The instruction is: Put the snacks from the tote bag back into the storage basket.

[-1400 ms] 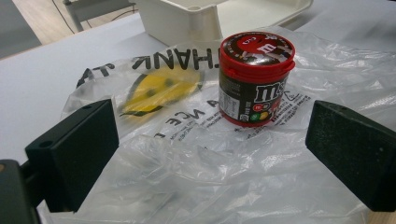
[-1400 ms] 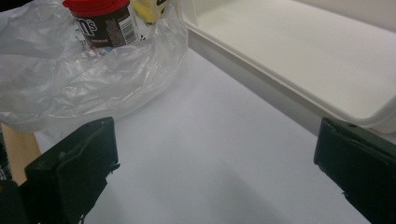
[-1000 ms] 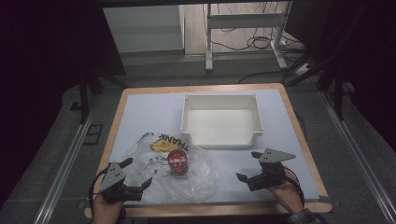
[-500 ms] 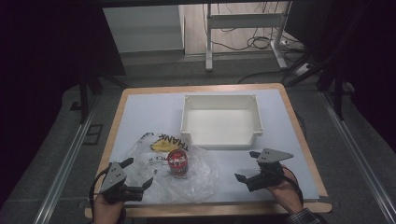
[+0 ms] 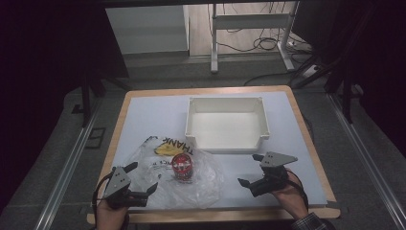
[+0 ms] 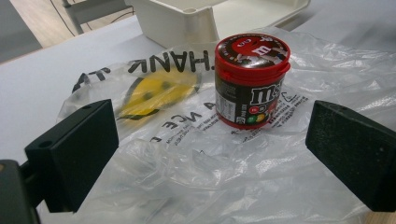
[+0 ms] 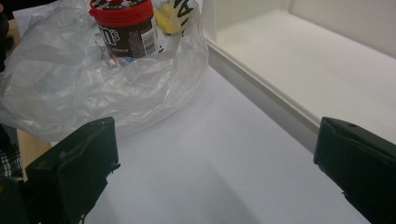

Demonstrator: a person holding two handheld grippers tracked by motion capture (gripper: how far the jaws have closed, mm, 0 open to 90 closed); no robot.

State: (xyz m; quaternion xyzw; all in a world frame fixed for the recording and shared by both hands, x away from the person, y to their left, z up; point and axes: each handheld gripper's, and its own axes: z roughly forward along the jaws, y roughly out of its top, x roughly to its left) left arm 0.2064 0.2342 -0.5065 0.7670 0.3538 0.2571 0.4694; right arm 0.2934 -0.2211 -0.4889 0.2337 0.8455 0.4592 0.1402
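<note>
Item one: my left gripper (image 5: 141,178) rested at the near left of the table (image 5: 158,108), jaws spread wide and holding nothing. From above it sat at the near edge of the clear plastic bag (image 5: 191,184). In the left gripper view that bag (image 6: 196,163) lay crumpled between and beyond the two black jaws, its print readable there: reversed black lettering and a yellow smiley (image 6: 154,91), which from above was little more than a yellow smear (image 5: 167,149).

Item two: the candy tub (image 5: 182,166), red-lidded, stood upright on the bag, near the middle of it. The left gripper view gave its dark label and lid design (image 6: 250,84); the right gripper view caught its other side (image 7: 123,28), barcode facing, past a rumpled fold of bag (image 7: 93,84). Whether the tub sat on top of the plastic or inside it I could not tell for certain.

Item three: my right gripper (image 5: 251,169) hovered at the near right, jaws likewise parted and empty, over bare white tabletop well apart from the bag.

Item four: the white bin (image 5: 261,108) stood beyond the bag, its near left corner just beside the plastic. The right gripper view showed its empty floor (image 7: 327,74) at close hand.
</note>
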